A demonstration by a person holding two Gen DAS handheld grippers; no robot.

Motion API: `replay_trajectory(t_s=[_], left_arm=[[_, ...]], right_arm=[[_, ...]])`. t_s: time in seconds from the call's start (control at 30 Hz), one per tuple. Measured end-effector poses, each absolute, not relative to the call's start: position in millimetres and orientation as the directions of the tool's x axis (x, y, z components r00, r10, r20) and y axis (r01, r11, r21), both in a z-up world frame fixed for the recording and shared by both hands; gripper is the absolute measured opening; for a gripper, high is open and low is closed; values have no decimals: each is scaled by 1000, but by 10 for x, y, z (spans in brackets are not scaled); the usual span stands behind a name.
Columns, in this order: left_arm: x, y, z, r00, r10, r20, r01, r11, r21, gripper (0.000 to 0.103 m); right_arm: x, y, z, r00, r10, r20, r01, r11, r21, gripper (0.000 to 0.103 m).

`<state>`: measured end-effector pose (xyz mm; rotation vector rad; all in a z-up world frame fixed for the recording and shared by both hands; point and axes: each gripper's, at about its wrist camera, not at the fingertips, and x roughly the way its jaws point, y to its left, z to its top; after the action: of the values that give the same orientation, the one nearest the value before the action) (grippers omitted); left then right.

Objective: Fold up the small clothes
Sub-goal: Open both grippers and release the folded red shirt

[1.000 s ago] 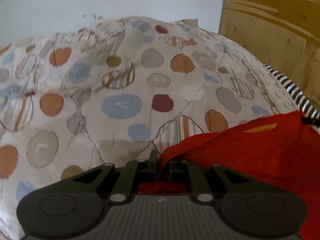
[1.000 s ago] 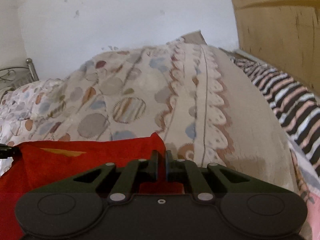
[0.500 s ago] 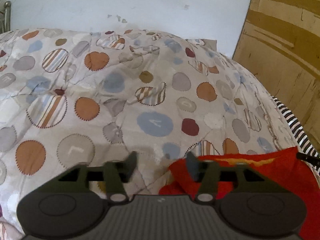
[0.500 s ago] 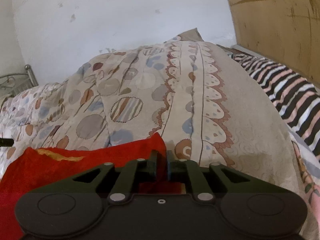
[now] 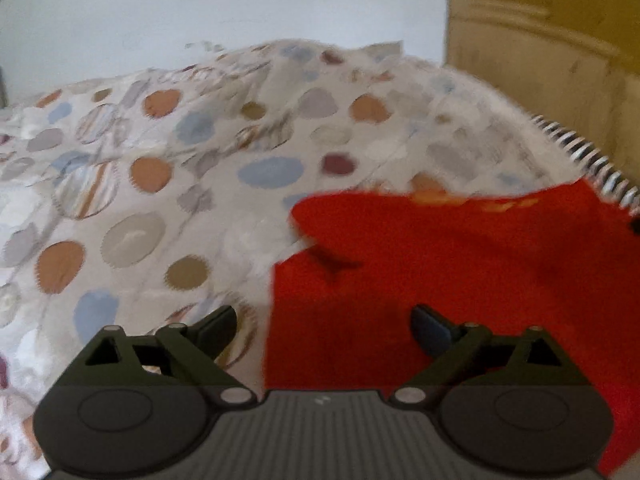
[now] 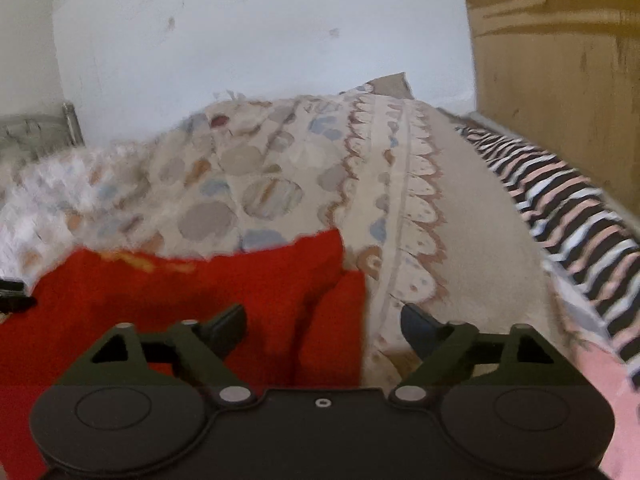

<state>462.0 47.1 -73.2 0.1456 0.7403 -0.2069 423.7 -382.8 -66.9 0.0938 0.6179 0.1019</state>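
Observation:
A small red garment point(image 5: 460, 264) with a yellow print near its far edge lies flat on the bed. In the left wrist view my left gripper point(image 5: 324, 330) is open and empty, just above the garment's left edge. In the right wrist view the garment point(image 6: 192, 300) fills the lower left, folded over at its right side. My right gripper point(image 6: 322, 326) is open and empty above that right edge. The tip of the other gripper point(image 6: 14, 294) shows at the far left.
The bed is covered by a cream quilt with coloured dots point(image 5: 180, 184). A black-and-white striped cloth point(image 6: 576, 204) lies along the right side. A wooden panel point(image 6: 560, 60) and a white wall point(image 6: 260, 40) stand behind. A metal bed rail point(image 6: 70, 124) is at far left.
Both grippers were shut on the red garment's corners a second ago. The left opened first, then the right. The garment now lies released on the bed and both grippers have drawn back.

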Motion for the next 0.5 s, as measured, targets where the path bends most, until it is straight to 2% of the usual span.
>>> replay_trajectory(t_s=[0.1,0.2,0.3,0.5], left_arm=[[4621,563,-811,733,-119,-669,197,980,41,103],[4647,716,-828,723,-171,-670,182,982,-55,103],[4602,880,-779,737,-195,-647,142,981,-133,102],[4336,1073,-574,788,-127,-602,43,987,-152,102]], right_arm=[[4136,-3811,-777,814,5,-581,8,1000,21,96],[4081,-3925,-895,818,-27,-575,67,997,48,102],[4045,-3978,-938,822,-19,-569,81,993,84,102],[3896,-3978,-813,834,-19,-552,86,992,95,102]])
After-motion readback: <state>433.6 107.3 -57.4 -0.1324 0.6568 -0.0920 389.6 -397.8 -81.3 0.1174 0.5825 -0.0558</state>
